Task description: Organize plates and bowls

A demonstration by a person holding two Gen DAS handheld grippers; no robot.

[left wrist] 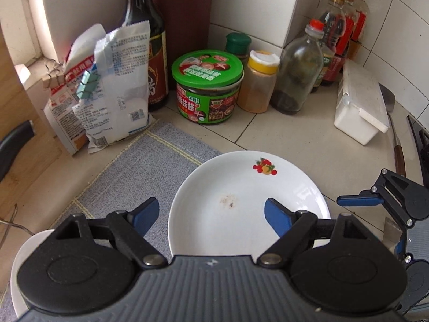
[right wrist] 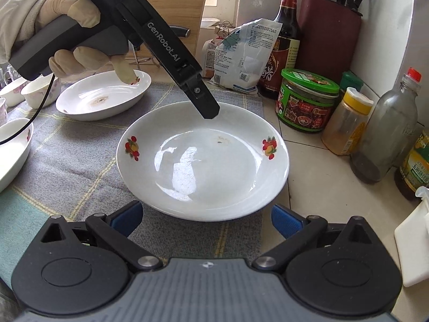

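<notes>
A white plate [left wrist: 246,187] with fruit prints and a small brown stain lies half on the grey mat [left wrist: 139,177], half on the tiled counter. My left gripper [left wrist: 211,216] hangs open over its near part with nothing between the blue pads. In the right wrist view the same plate [right wrist: 203,161] lies straight ahead. My right gripper [right wrist: 206,220] is open at its near rim, pads apart from it. The left gripper [right wrist: 209,114], held by a gloved hand [right wrist: 80,13], points down at the plate's far rim. A second stained plate [right wrist: 104,96] sits behind on the mat.
Small bowls [right wrist: 37,91] and another dish [right wrist: 13,147] stand at the mat's left. Along the back wall are salt bags [left wrist: 112,86], a soy bottle [left wrist: 150,40], a green-lidded jar [left wrist: 206,88], a spice jar [left wrist: 258,80] and a glass bottle [left wrist: 297,72]. A white box [left wrist: 359,102] sits on the right.
</notes>
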